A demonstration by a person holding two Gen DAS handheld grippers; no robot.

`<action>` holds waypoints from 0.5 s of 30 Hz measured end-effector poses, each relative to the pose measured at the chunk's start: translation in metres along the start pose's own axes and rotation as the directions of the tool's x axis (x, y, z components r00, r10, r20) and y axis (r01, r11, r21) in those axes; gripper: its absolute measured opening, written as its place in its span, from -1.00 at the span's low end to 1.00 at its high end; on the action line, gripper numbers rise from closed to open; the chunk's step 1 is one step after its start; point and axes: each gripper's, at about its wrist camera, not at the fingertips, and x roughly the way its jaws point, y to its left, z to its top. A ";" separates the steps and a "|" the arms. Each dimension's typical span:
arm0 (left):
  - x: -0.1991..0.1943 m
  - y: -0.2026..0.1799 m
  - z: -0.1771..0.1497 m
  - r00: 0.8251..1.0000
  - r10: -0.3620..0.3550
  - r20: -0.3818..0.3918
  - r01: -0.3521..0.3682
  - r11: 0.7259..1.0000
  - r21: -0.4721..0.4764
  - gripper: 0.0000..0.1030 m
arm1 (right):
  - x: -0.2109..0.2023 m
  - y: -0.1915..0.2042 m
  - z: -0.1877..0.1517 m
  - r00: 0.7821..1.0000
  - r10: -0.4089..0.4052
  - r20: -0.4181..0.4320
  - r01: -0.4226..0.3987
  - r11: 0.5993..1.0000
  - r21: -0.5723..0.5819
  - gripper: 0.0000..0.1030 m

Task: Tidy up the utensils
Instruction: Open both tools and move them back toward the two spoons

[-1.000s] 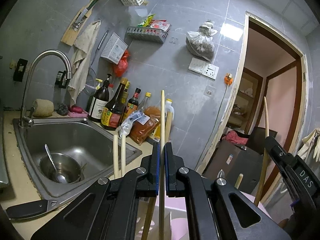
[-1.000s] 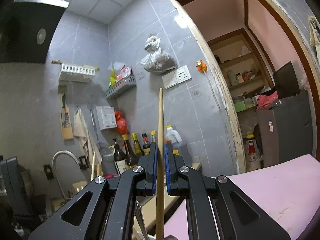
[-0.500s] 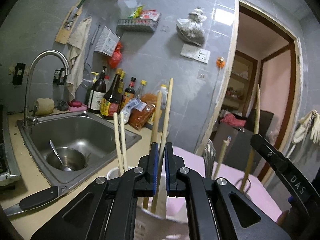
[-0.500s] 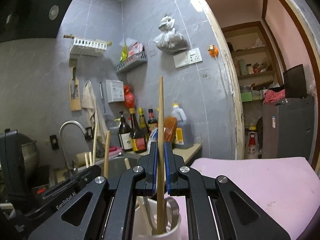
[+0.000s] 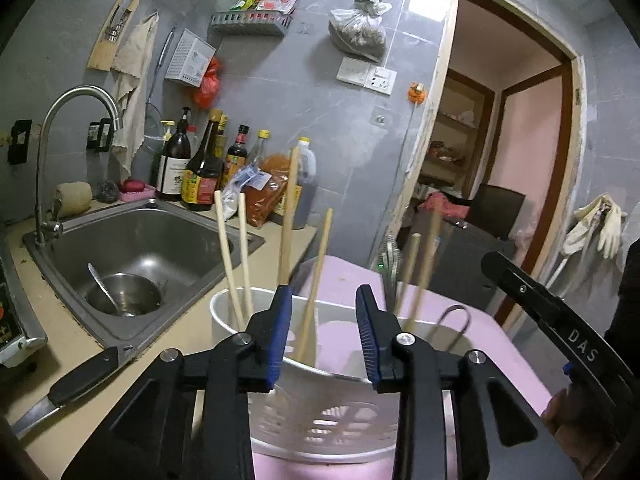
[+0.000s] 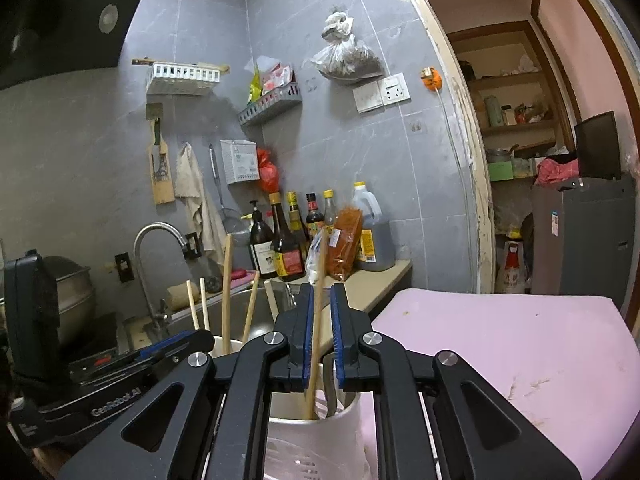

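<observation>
Left wrist view: left gripper [image 5: 322,330] opening, chopstick [image 5: 316,284] loose; only right view shows right gripper [image 6: 320,336] opening around its chopstick [image 6: 317,320].

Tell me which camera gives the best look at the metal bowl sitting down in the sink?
The left wrist view. It looks down into the sink, so the metal bowl and the spoon in it are plain. In the right wrist view the sink is mostly hidden behind the left gripper, and the bowl cannot be seen.
</observation>
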 end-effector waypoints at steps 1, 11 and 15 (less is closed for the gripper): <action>-0.002 -0.002 0.001 1.000 -0.001 0.000 0.001 1.000 0.005 -0.44 | -0.003 -0.001 0.001 1.000 -0.002 0.003 0.002 1.000 0.001 -0.79; -0.013 -0.032 0.010 0.999 -0.041 0.017 0.041 0.998 0.037 0.09 | -0.058 -0.029 0.010 0.993 -0.095 0.069 0.096 0.995 -0.008 -0.27; -0.013 -0.048 0.008 0.998 -0.066 0.017 0.065 0.996 0.055 0.42 | -0.085 -0.045 0.013 0.983 -0.157 0.097 0.159 0.987 -0.017 0.13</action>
